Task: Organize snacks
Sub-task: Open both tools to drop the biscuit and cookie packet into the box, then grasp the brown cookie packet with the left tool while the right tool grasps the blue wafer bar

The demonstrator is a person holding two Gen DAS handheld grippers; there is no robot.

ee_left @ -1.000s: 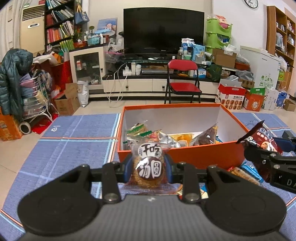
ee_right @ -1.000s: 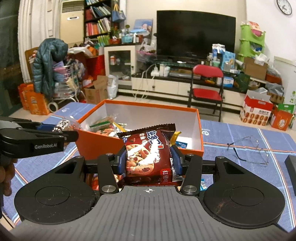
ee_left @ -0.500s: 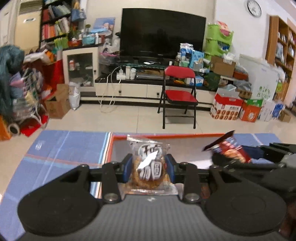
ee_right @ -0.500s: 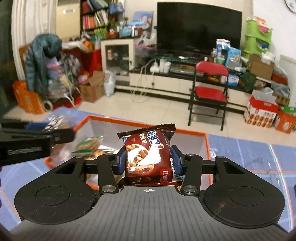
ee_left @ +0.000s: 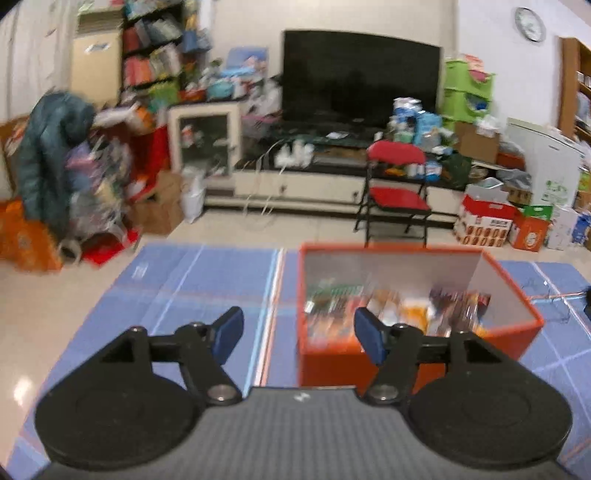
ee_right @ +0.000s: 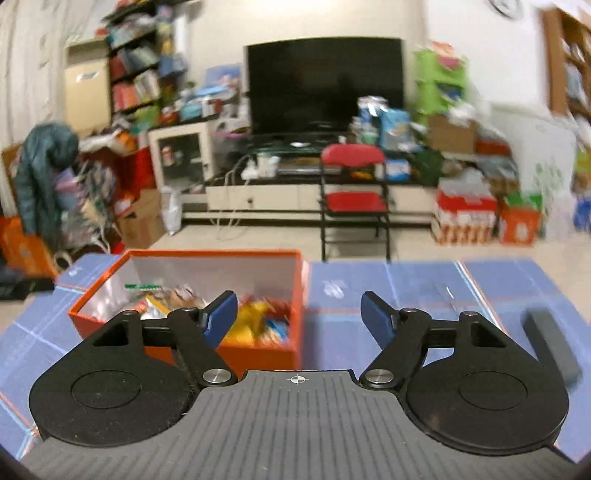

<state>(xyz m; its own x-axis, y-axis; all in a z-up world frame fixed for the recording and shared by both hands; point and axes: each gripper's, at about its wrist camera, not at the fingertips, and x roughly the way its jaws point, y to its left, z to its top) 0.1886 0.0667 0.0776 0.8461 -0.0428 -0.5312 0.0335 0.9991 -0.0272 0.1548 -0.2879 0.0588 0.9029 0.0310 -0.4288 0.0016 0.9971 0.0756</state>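
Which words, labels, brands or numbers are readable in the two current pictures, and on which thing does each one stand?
No text reads clearly in either view.
Snack packets in the orange box: print blurred, unreadable.
Red carton by the wall: label too small.
White appliance: green marking, unreadable.
Wall clock: numerals too small.
Blue mat: a small pale mark, blurred.

Left gripper (ee_left: 299,334) and right gripper (ee_right: 299,319) look alike: black linkage arms, blue pads, silver pivot screws, round black discs, ribbed grey body with a small white mark.
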